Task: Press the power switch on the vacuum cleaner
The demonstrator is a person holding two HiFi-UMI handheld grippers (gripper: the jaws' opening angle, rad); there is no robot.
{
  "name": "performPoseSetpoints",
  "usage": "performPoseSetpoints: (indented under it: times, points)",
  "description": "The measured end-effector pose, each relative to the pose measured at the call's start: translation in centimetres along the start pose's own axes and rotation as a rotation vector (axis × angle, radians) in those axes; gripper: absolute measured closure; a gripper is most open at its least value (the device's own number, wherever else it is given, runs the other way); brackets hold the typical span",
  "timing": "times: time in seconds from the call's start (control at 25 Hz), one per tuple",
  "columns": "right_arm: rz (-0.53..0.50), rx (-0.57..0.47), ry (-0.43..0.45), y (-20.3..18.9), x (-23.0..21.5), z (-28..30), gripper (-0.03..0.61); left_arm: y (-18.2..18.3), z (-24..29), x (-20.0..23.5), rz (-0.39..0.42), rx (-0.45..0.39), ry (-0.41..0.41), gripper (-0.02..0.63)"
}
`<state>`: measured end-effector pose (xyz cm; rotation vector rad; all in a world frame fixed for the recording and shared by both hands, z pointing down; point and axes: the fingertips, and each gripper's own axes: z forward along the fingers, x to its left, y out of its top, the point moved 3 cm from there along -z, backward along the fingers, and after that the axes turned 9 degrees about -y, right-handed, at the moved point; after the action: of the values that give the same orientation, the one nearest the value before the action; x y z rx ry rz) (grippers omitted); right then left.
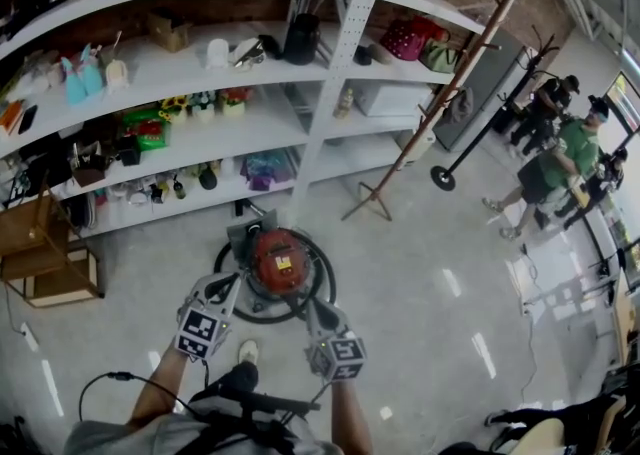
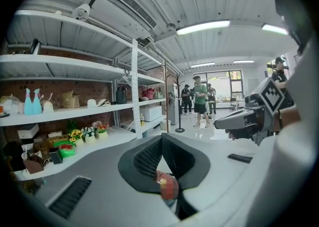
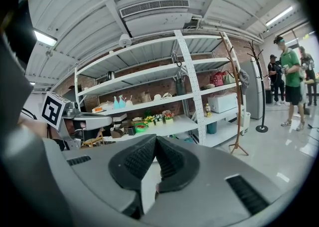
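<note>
The vacuum cleaner (image 1: pixel 279 261) is a round red one. It sits on the floor (image 1: pixel 430 273), right in front of the person and just past both tools. A black hose (image 1: pixel 238 309) curls around it in a ring. There is a small light label (image 1: pixel 283 264) on the red top. The power switch is too small to pick out from up here, so the first job is to find it.

The left hand-held gripper (image 1: pixel 232 283) hangs over the left edge of the vacuum cleaner. Its two jaws are closed together and hold nothing. Through the gap under its tips, a bit of the red top shows in the left gripper view (image 2: pixel 167 185). The right hand-held gripper (image 1: pixel 309 305) hangs over the near right edge. Its jaws are closed together too, and they are empty.

Closed jaws are good for this. They make one blunt tip, like a finger. I think the best way is to pick the tool that is nearer to the switch and keep the other one out of the way. Bring the tip straight down onto the switch and push slowly. A push from the side could make the vacuum cleaner roll or tip. Try not to catch the hose on the way down.

Behind it all are white shelves (image 1: pixel 250 123) full of small things. Some people (image 1: pixel 560 158) stand far off to the right.
</note>
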<state>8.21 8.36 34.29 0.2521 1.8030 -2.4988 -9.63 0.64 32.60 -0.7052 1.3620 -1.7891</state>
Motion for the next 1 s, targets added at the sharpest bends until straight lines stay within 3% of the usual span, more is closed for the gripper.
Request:
performPoseSetpoints:
  times: [0.48, 1.0]
  points:
    - [0.013, 0.029, -0.058, 1.7, -2.9, 7.9, 0.566, -0.1, 5.8, 7.8, -0.024, 0.016, -0.016, 0.607]
    - [0.013, 0.071, -0.054, 1.7, -5.1, 14.0, 0.566, -0.8, 10.5, 11.5, -0.042, 0.048, -0.026, 0.607]
